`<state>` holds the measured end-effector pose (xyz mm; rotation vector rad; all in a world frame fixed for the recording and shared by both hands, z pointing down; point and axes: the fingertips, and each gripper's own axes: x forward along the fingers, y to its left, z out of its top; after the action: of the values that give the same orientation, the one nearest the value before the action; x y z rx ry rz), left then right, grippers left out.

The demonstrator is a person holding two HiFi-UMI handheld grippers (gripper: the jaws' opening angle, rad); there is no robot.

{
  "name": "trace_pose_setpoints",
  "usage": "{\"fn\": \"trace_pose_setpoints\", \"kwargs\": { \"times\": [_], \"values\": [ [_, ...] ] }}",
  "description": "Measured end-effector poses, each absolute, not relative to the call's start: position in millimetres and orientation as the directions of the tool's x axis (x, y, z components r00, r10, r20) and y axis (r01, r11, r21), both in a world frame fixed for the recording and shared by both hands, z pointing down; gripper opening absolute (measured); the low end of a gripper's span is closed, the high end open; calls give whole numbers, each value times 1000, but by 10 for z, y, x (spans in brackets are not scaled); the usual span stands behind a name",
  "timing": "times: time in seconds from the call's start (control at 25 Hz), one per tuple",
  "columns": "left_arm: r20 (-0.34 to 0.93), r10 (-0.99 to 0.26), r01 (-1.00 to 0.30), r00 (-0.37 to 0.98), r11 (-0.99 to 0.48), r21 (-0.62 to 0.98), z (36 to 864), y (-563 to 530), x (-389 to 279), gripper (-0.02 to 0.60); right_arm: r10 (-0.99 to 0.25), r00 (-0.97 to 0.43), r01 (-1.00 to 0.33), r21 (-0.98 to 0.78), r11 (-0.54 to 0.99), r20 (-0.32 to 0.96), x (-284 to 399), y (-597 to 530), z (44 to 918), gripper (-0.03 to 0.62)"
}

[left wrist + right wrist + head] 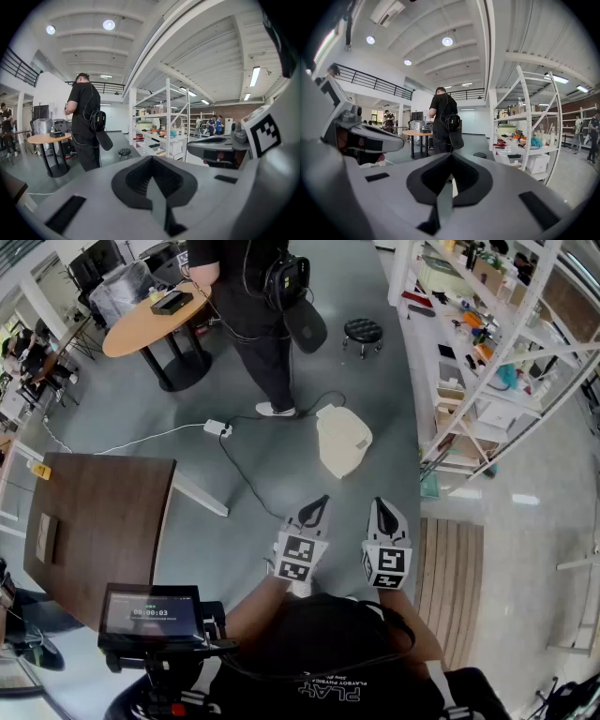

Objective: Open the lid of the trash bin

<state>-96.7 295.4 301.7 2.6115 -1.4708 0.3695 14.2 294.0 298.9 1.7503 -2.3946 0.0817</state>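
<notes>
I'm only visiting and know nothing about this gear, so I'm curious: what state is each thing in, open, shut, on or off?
Trash bin: upright on the floor, lid shut.
Left gripper: jaws together, empty, apart from the bin.
Right gripper: jaws together, empty, apart from the bin.
Screen: lit.

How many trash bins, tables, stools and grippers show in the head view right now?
Trash bin: 1
Tables: 2, the round table and the brown table; the far left corner is too small to tell
Stool: 1
Grippers: 2, the left gripper and the right gripper
Total: 6
</notes>
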Motion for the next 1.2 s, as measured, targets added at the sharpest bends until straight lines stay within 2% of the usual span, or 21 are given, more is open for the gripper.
{"fn": "trace_pose_setpoints", "kwargs": {
  "times": [0.76, 1.2],
  "values": [
    [296, -798, -849, 525, -514, 123, 3223, 2613, -1578, -3, -949, -221, -973, 21, 231, 225, -227, 2697, 3202, -3],
    [321, -784, -845, 532, -516, 141, 3360, 2451, -1477, -3, -940, -231, -971, 7, 241, 252, -198, 2545, 3341, -3]
  ]
}}
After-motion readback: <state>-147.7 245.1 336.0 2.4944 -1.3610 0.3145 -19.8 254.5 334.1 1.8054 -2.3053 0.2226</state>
